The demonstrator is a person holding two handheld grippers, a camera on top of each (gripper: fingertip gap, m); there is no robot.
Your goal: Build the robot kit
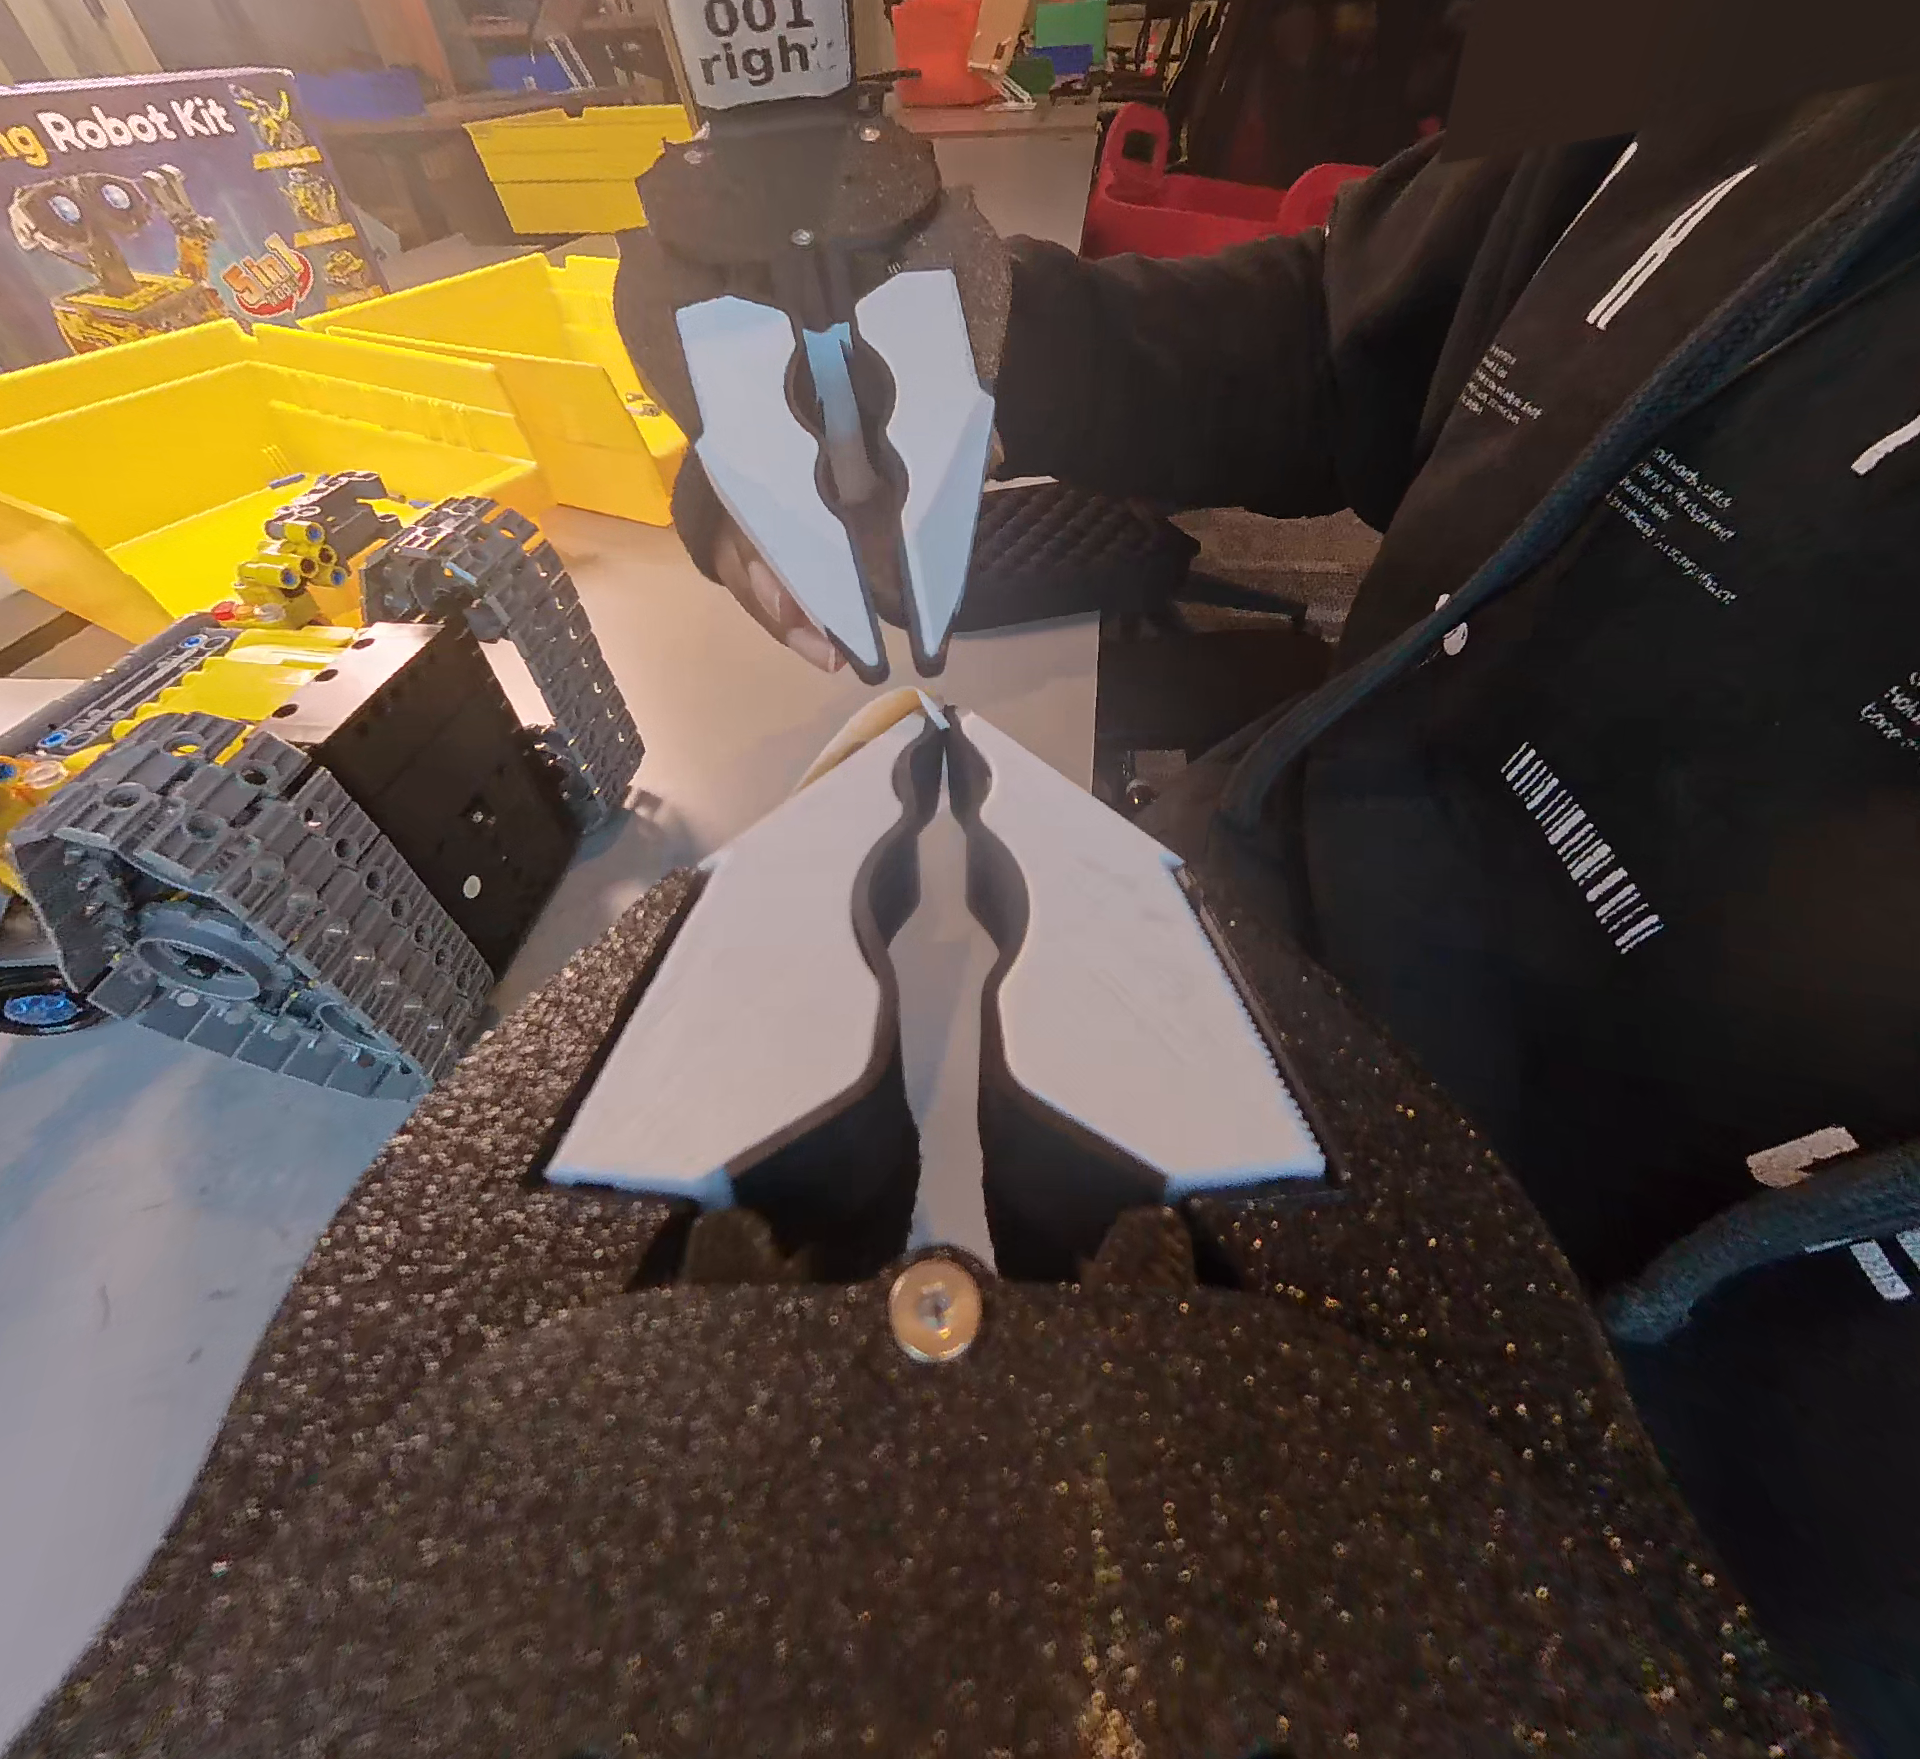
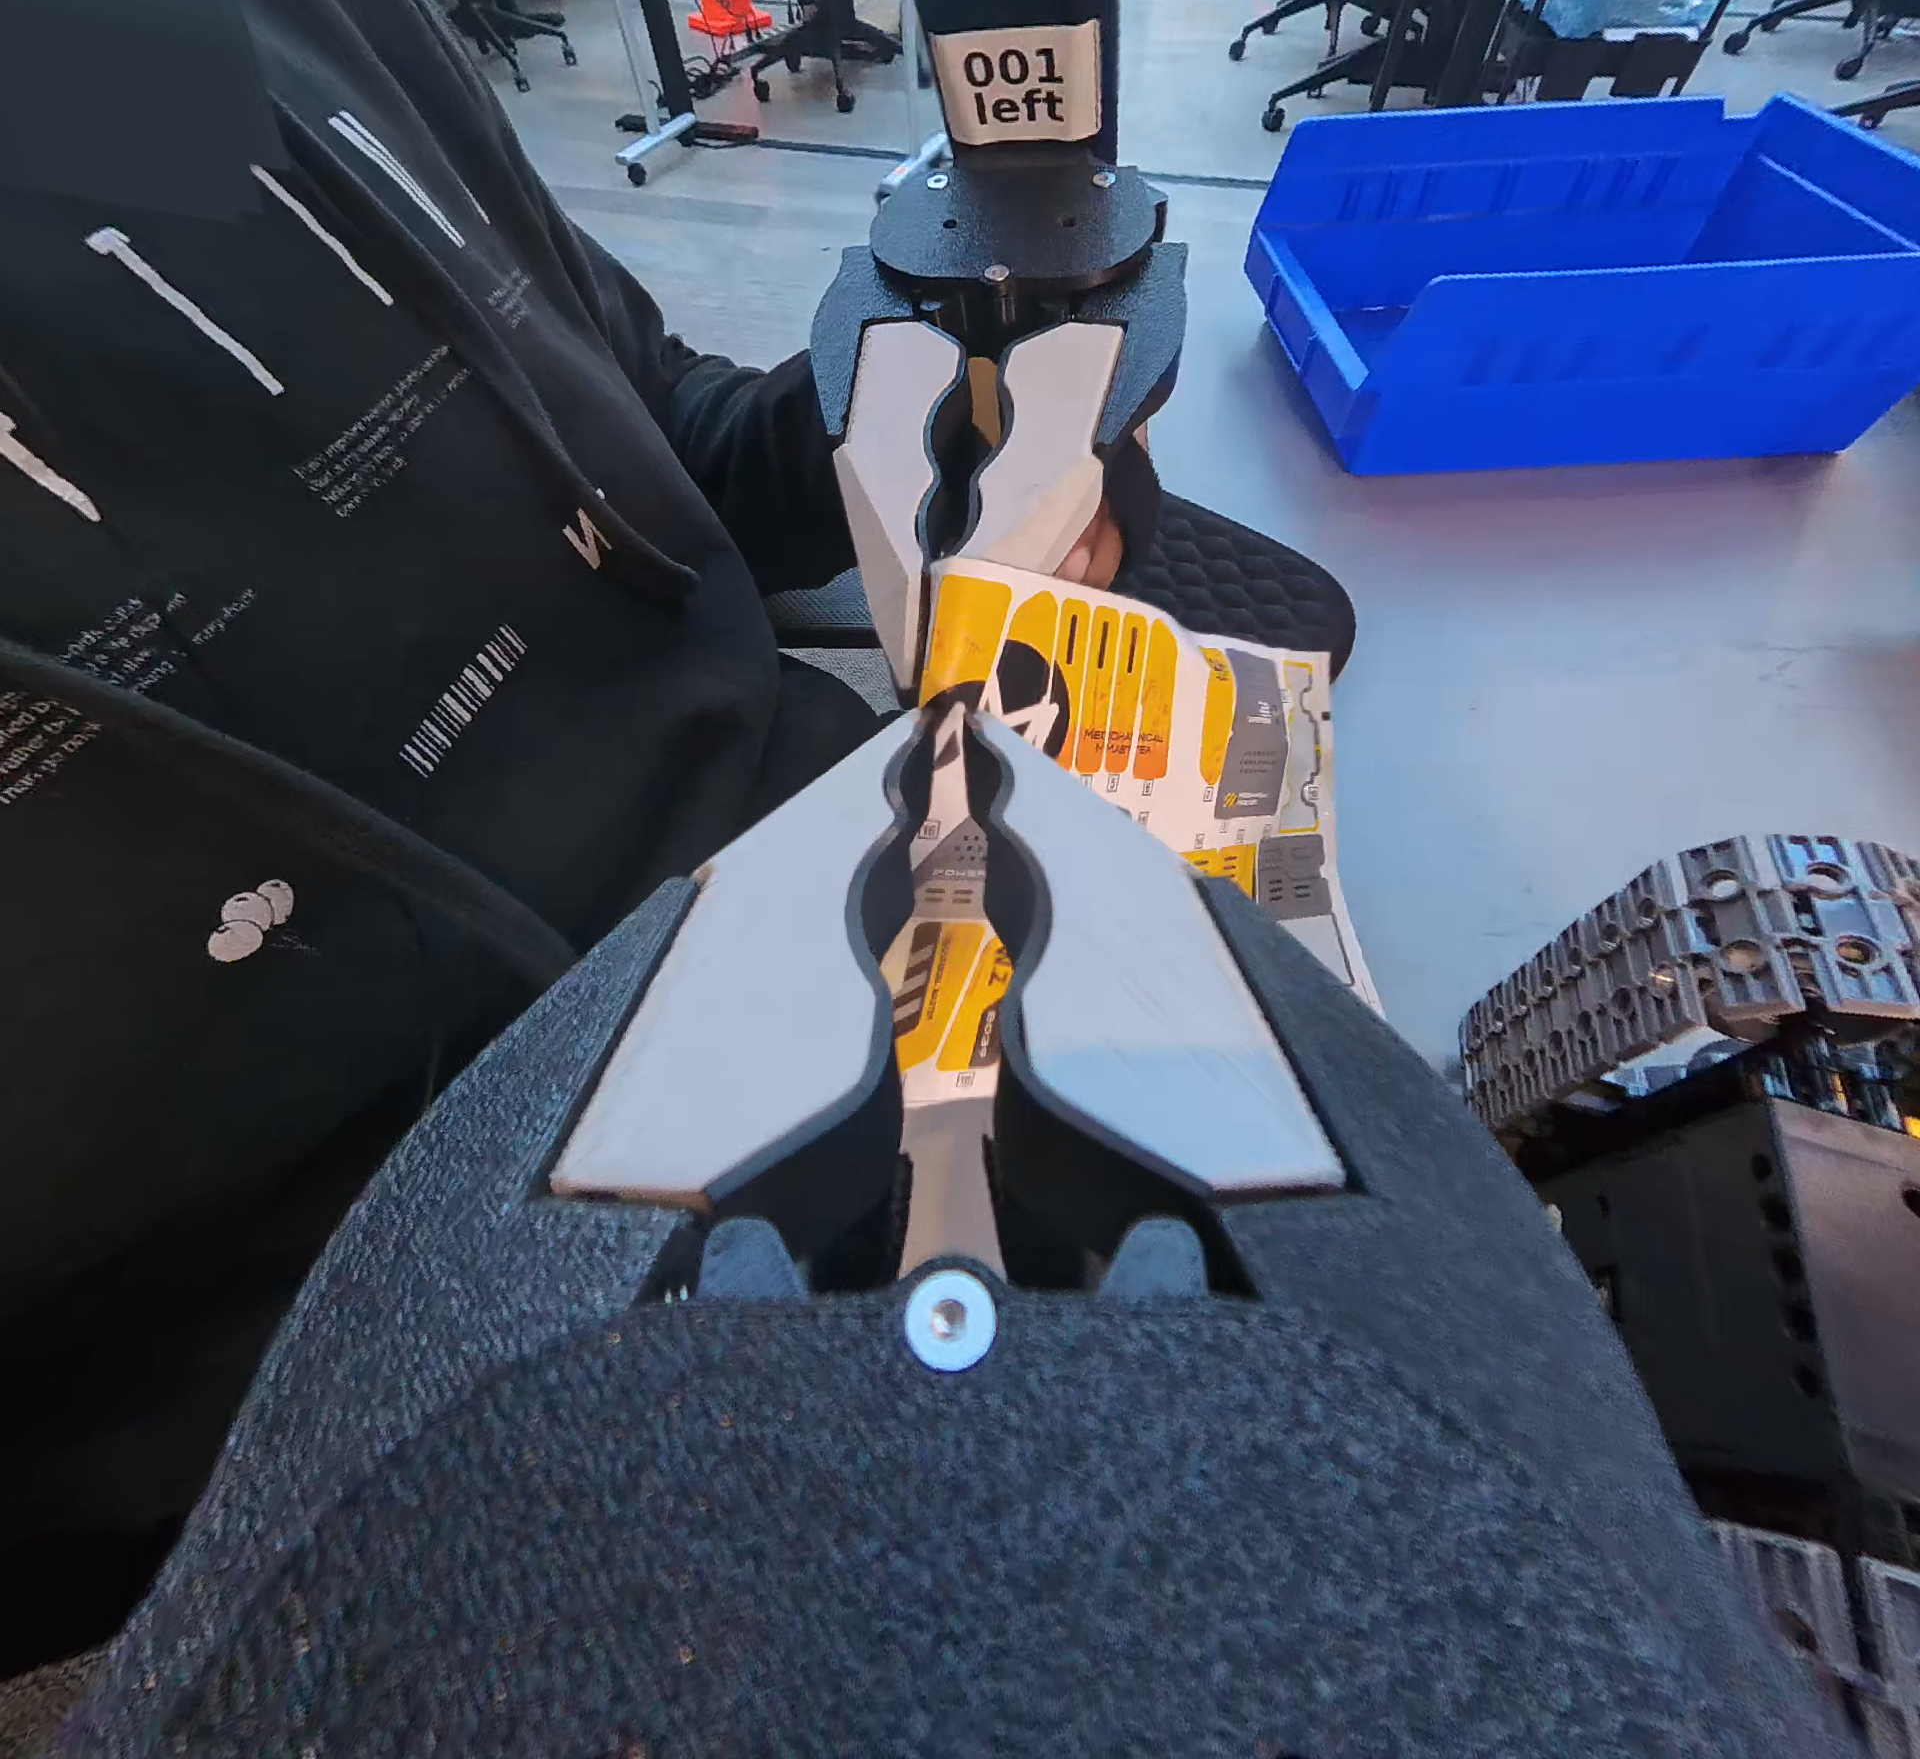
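My left gripper point(image 1: 940, 722) is shut on the edge of a sticker sheet point(image 2: 1164, 733) with yellow, grey and black decals, held above the grey table point(image 2: 1621, 670). In the left wrist view the sheet point(image 1: 883, 722) shows only edge-on at my fingertips. My right gripper point(image 2: 943, 722) faces the left gripper point(image 2: 935, 597) tip to tip. Its jaws stand a narrow slit apart over the sheet's corner. The slit also shows on the right gripper point(image 1: 899, 670) in the left wrist view. I cannot tell whether it touches a sticker.
A grey, black and yellow tracked toy vehicle point(image 1: 312, 805) lies on the table; it also shows in the right wrist view point(image 2: 1704, 961). Yellow bins point(image 1: 208, 421) and a kit box point(image 1: 177, 203) stand behind it. A blue bin point(image 2: 1558, 327) is far right. A person in a black hoodie point(image 2: 364, 462) is close by. My left and right fingertips are right by each other.
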